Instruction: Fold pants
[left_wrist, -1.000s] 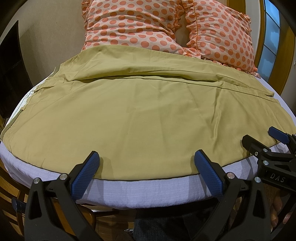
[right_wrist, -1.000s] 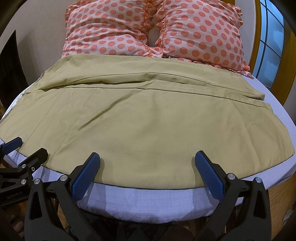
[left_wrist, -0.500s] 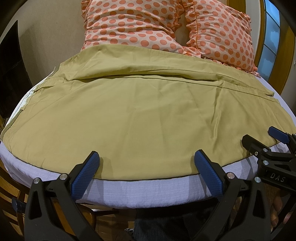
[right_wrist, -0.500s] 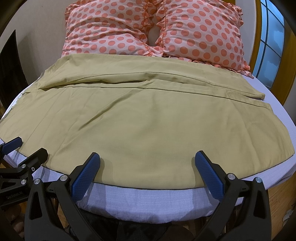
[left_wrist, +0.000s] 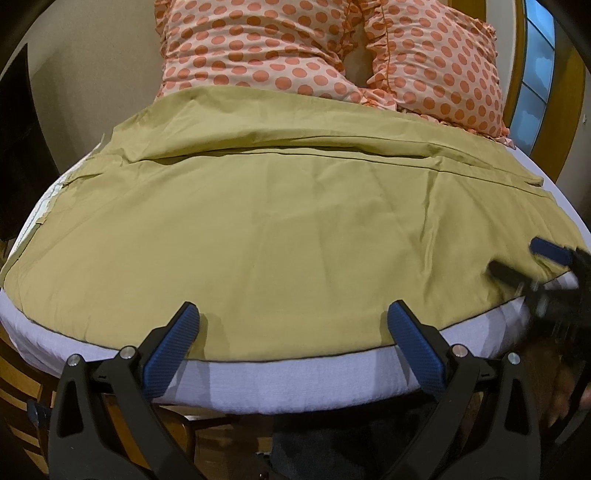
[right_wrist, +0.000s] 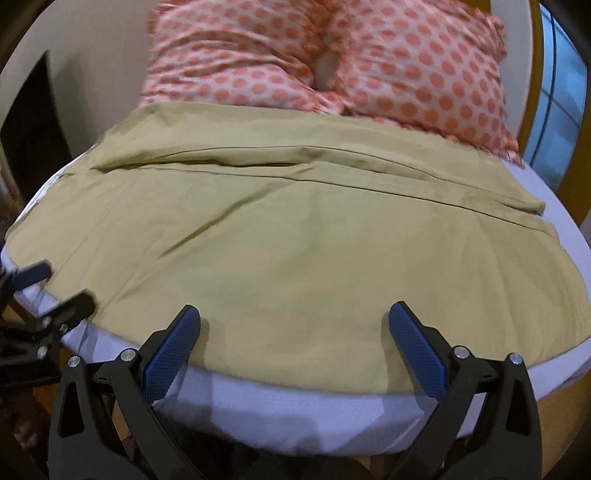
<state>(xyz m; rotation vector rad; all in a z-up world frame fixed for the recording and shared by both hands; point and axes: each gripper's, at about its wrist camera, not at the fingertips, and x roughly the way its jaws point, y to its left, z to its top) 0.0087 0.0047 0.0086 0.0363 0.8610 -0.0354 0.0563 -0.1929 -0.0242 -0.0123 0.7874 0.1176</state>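
1. Olive-green pants (left_wrist: 280, 236) lie spread flat across a bed (left_wrist: 295, 384) covered in a pale lilac sheet, one leg toward the two polka-dot pillows (left_wrist: 332, 51) at the head, the other toward the near edge, its hem line just in front of both tools.

2. The left gripper (left_wrist: 291, 332) hangs over the near edge of the bed, jaws wide apart and holding nothing, the blue pads just above the cloth's border.

3. The right gripper (right_wrist: 293, 334) stands likewise open and empty, its pads poised at the near hem on the right-hand side of the pants.

4. What has changed in the last second: both views have closed in on the fabric, the bed edge sitting lower in the pictures than before, and the right wrist view is now smeared with motion. In the left view the right tool, sharp half a second ago, shows as a blur reaching onto the cloth.

5. Judged from that, the still pause is over and the first pinch of the near edge is beginning; no fold has yet been made.

6. Writing: the letters "DAS" read on the right tool's body a moment ago; in the present pictures the blur makes them illegible, and no label shows on the pants.
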